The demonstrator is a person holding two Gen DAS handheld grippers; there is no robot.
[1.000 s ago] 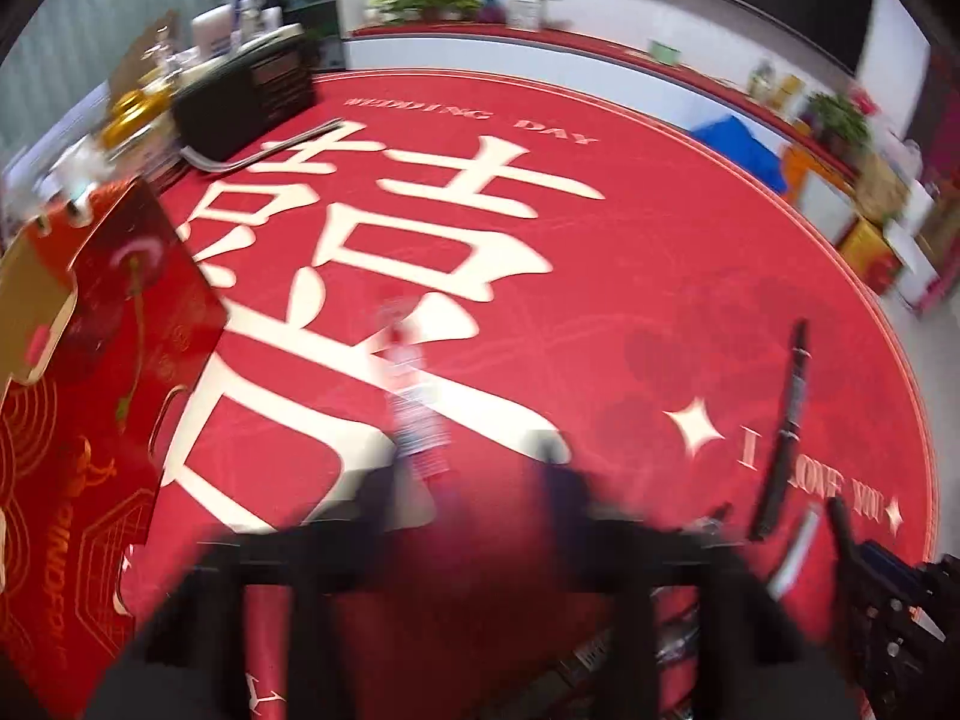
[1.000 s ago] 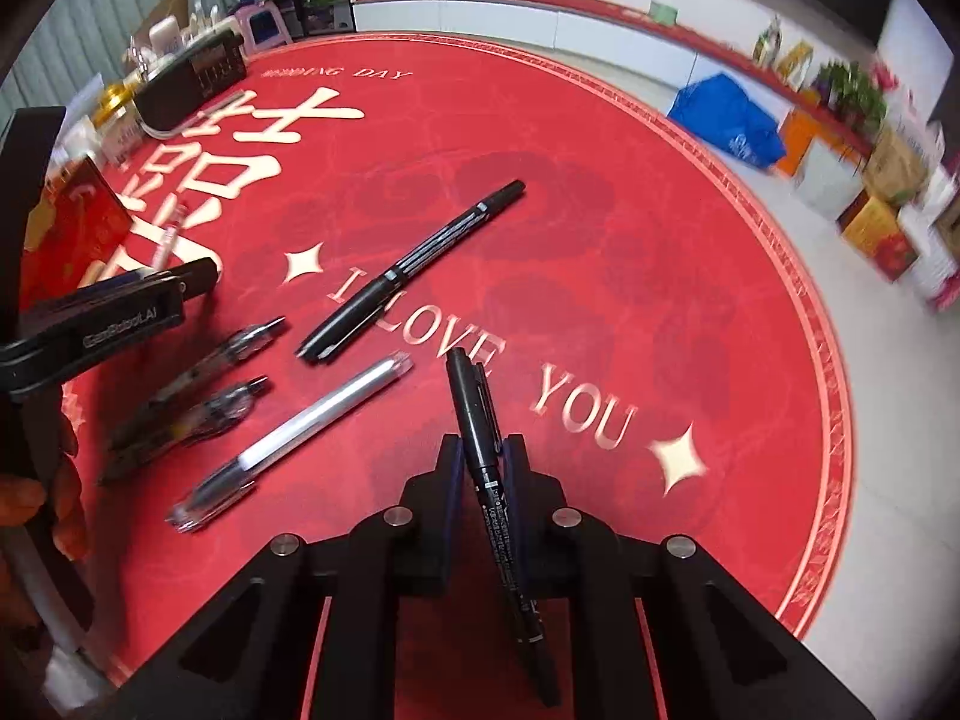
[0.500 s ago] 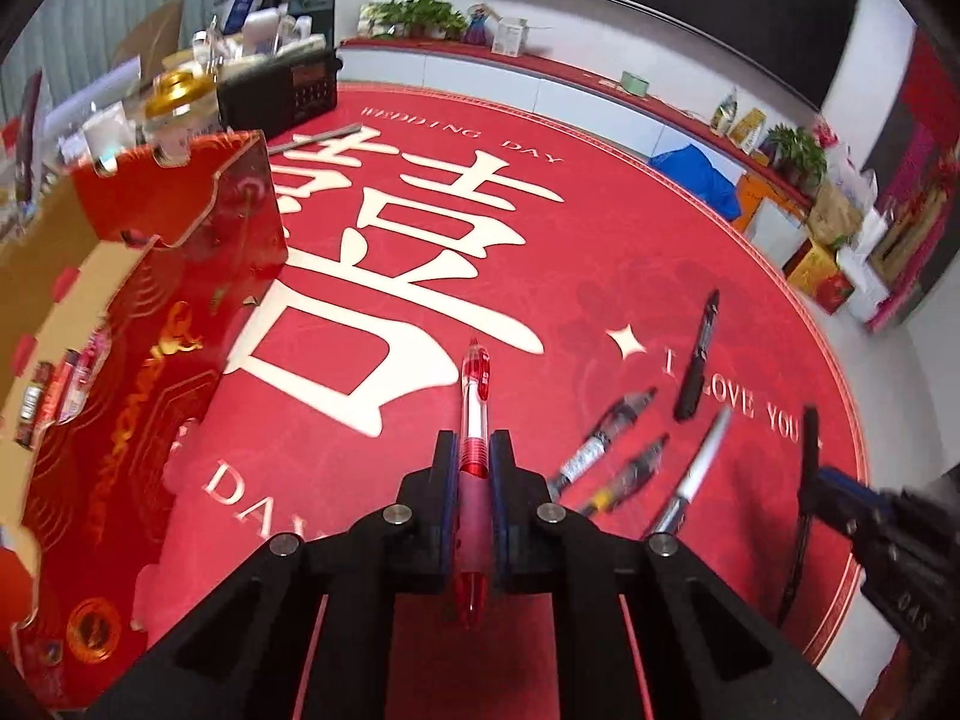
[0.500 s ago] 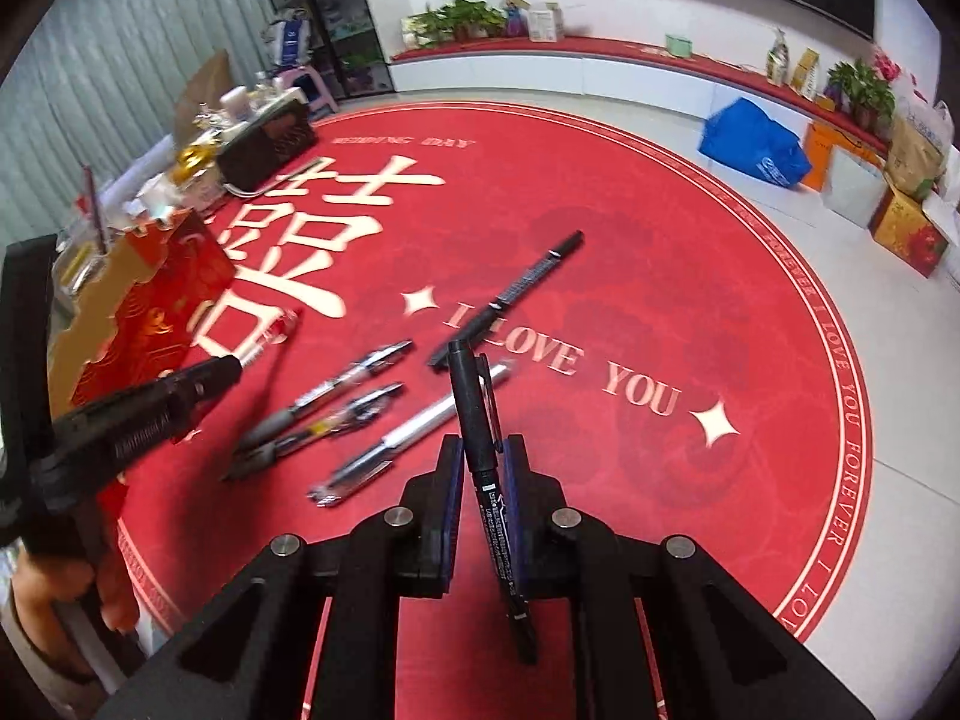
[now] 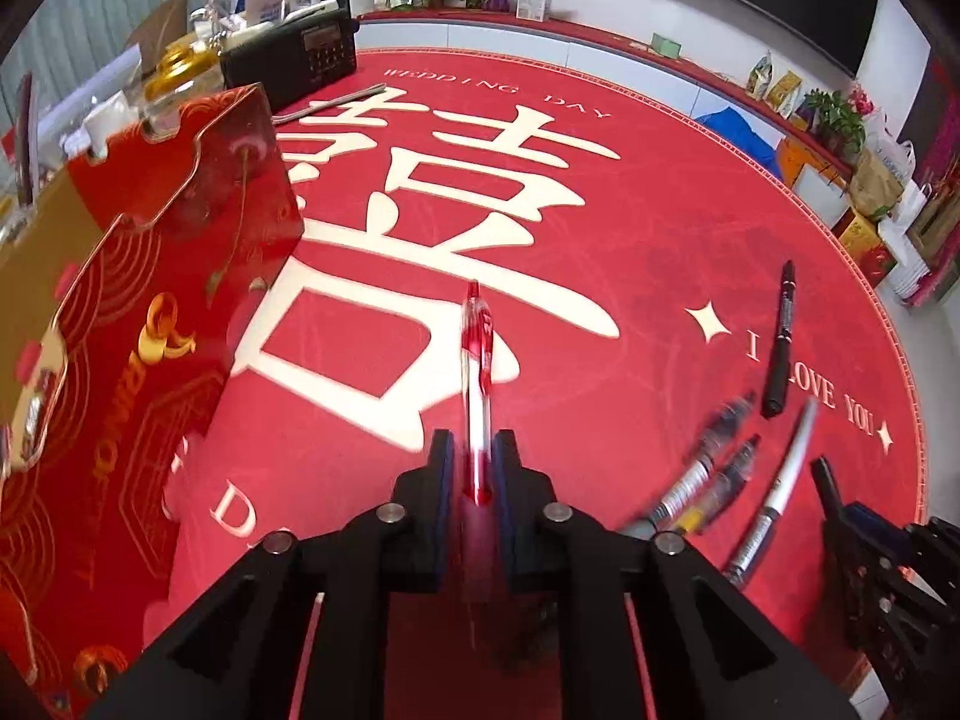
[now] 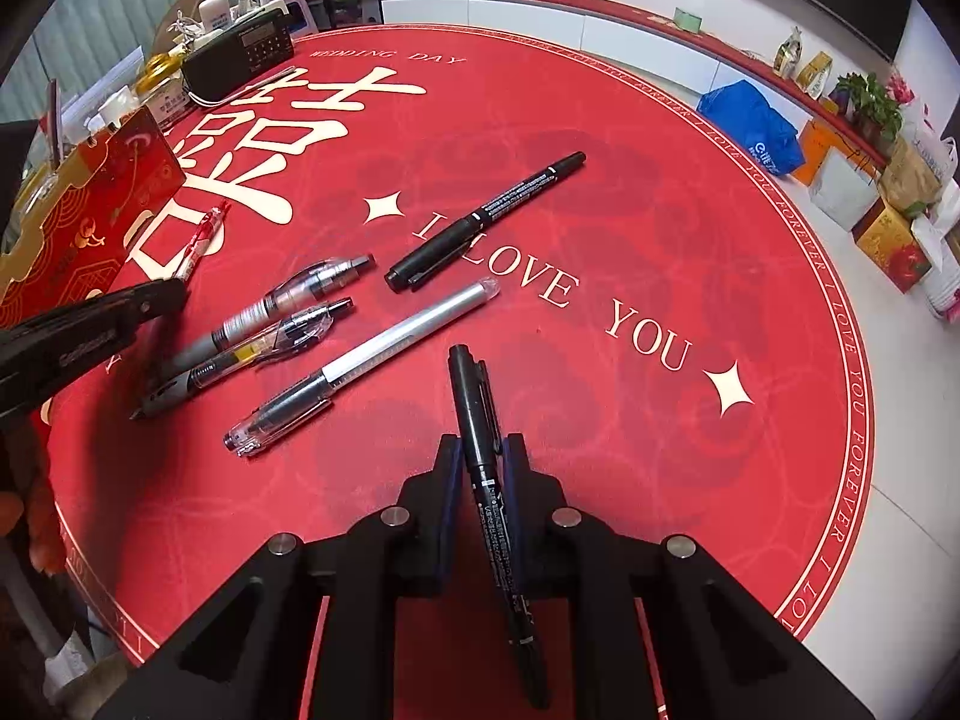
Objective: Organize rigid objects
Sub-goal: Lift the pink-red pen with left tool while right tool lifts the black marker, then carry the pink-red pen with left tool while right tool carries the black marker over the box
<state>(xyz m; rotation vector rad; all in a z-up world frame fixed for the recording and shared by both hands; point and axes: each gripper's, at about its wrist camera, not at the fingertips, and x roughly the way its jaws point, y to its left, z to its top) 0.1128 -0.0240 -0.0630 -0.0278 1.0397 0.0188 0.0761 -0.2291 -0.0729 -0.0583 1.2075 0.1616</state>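
Red plastic shows between the closed fingers of the left gripper [image 5: 474, 468], which clamps a red pen [image 5: 477, 372] by its lower barrel so that the pen points forward over the big cream character printed on the red round mat [image 5: 600, 192]. Just left of that character stands the red and gold gift box [image 5: 156, 324], open at the top, its near wall close beside the left gripper; what lies inside is too blurred to name. The right gripper [image 6: 480, 462] is likewise clenched, gripping a black marker [image 6: 489, 480] across its middle, with the cap end sticking out ahead over the mat and the other end running back between the arms of the tool. Four more pens lie on the mat near the words "I LOVE YOU": a second black marker [image 6: 486, 216] crossing the "I", a silver pen [image 6: 366, 363] just below it, and two clear-barrelled pens, one with a grey grip [image 6: 270, 309] and one with a yellow band [image 6: 252, 354], side by side and nearly touching, between the silver pen and the box. A black radio [image 6: 240, 57] sits at the far edge of the mat, beyond the box.
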